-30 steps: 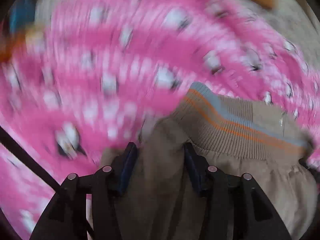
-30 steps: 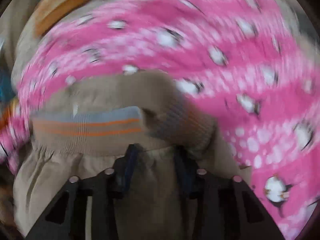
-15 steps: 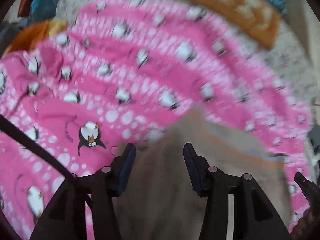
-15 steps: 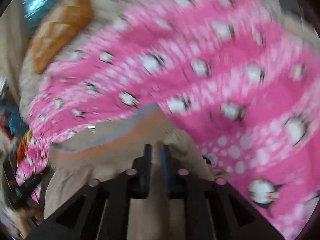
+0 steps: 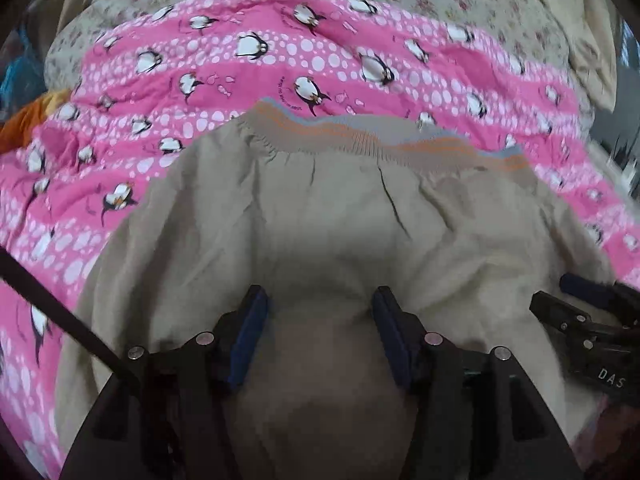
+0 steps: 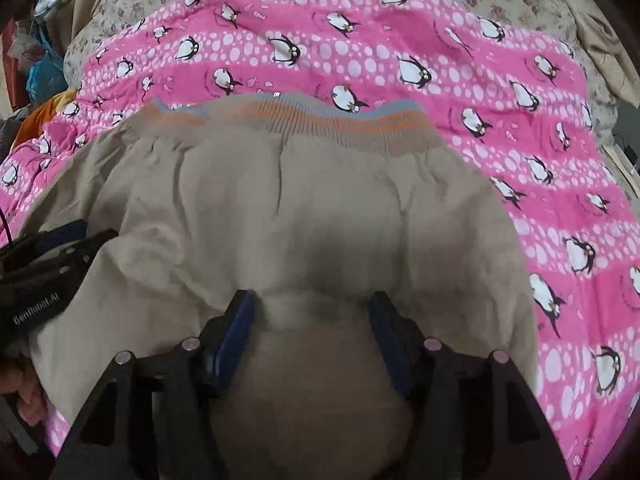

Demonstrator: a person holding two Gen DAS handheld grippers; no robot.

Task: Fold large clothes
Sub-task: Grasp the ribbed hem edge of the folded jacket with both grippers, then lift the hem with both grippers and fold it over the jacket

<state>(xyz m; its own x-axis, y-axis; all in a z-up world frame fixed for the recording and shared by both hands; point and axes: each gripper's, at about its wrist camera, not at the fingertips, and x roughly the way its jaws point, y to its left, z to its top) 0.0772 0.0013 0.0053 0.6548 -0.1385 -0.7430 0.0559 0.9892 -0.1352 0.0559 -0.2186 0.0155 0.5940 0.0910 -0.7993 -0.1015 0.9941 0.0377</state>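
Jacket (image 5: 320,216) between both grippers' parted jaws

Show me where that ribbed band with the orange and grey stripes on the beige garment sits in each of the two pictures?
Left wrist view: the striped band runs across the upper middle, sloping down to the right, above the left gripper.
Right wrist view: the striped band crosses the upper middle, left of centre, above the right gripper.
Shared landmark: the pink penguin blanket lying just beyond the band.

right gripper (image 6: 314,332) fingers now apart, jacket (image 6: 280,208) flat
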